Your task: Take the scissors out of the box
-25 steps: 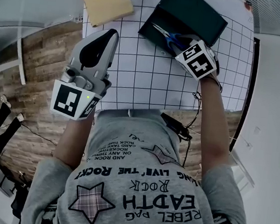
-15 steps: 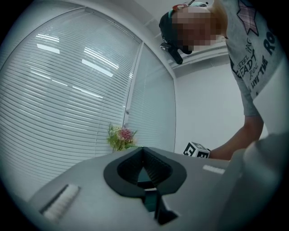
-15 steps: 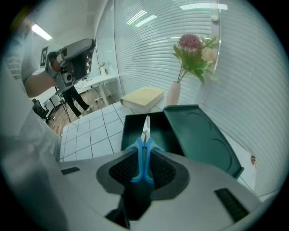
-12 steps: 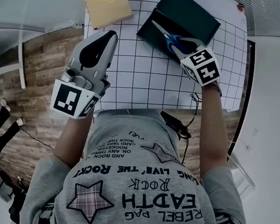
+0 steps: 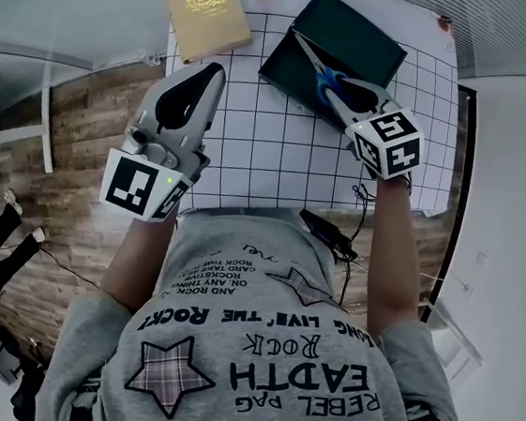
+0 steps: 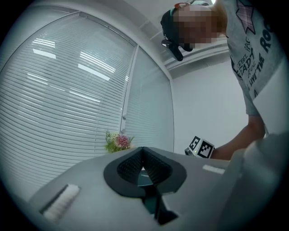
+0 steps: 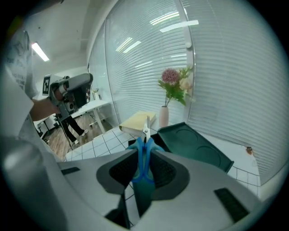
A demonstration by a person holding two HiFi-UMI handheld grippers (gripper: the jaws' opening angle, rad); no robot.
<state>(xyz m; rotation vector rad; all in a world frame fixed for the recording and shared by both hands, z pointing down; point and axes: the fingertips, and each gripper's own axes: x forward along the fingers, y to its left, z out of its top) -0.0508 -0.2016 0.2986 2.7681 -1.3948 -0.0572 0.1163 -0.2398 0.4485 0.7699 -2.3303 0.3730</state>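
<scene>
Right gripper view: the scissors (image 7: 144, 152) are clamped between the pads of the right gripper (image 7: 143, 169). The pads press on the blue handle loops. The blades stick out past the jaw tips, pointing at the far side of the worktop (image 7: 97, 143).

- Position: the scissors hang in the air over the dark green box (image 7: 195, 148), whose lid lies open. They look clear of it; how far above, I cannot tell.
- Handling (judgement): light and rigid, metal blades with plastic loops. The plastic is smooth, and the grip sits at one end, so the blade end could swing or pivot if jolted. The loops give the pads the widest and safest hold. The blades are thin, slick and sharp at the tip, so they make a poor place to grip.
- Left gripper view: the left gripper (image 6: 143, 163) has its jaws together with nothing between them. It is held level, away from the work.

What each view adds:
- Head view gives the layout. The right gripper (image 5: 345, 90) is above the near edge of the box (image 5: 354, 31), the scissors (image 5: 319, 68) cross the box, the left gripper (image 5: 201, 73) is well apart, and a flat yellow pack (image 5: 211, 3) lies beside the box. It hides the pad contact.
- Right gripper view shows the grip itself, plus a vase of flowers (image 7: 165, 113) behind the box.
- Left gripper view shows none of the box or scissors.
</scene>
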